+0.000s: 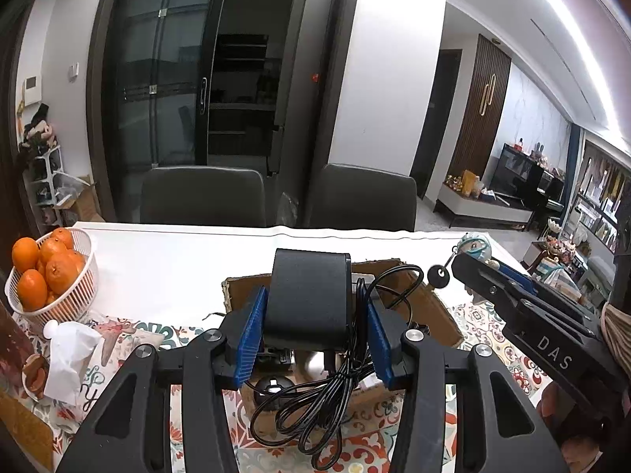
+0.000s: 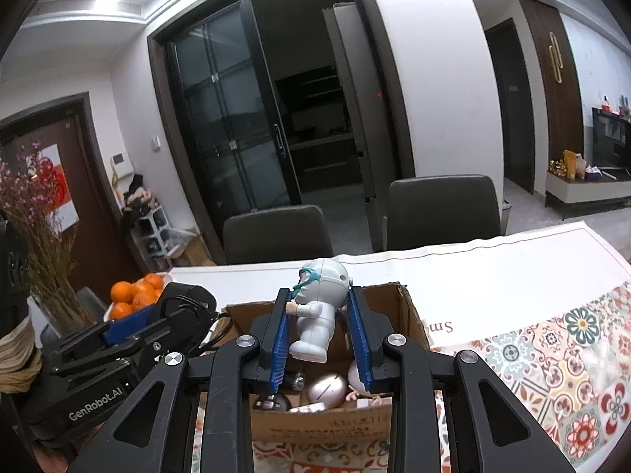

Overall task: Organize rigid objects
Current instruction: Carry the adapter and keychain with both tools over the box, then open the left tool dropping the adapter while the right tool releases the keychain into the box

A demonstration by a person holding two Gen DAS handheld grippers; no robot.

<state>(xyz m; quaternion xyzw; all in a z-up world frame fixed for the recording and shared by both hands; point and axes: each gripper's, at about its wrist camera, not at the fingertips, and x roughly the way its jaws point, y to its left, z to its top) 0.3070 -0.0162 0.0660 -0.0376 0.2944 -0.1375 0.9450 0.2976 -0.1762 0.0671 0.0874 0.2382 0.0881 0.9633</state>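
Observation:
My left gripper (image 1: 313, 331) is shut on a black boxy device (image 1: 309, 295) whose black cable (image 1: 315, 398) hangs in loops below it, above an open cardboard box (image 1: 430, 303). My right gripper (image 2: 321, 335) is shut on a white astronaut-like figurine (image 2: 317, 311) with teal goggles, held upright over the same cardboard box (image 2: 327, 418). Inside the box lie a silver egg-shaped item (image 2: 327, 388) and other small objects. The right gripper also shows in the left wrist view (image 1: 469, 272) with the figurine (image 1: 475, 246).
A white basket of oranges (image 1: 51, 272) stands at the left on the white table (image 1: 177, 260). Crumpled tissue (image 1: 71, 354) lies near it. Two dark chairs (image 1: 203, 197) stand behind the table. A patterned cloth (image 2: 552, 362) covers the near part. Dried flowers (image 2: 35, 220) stand at far left.

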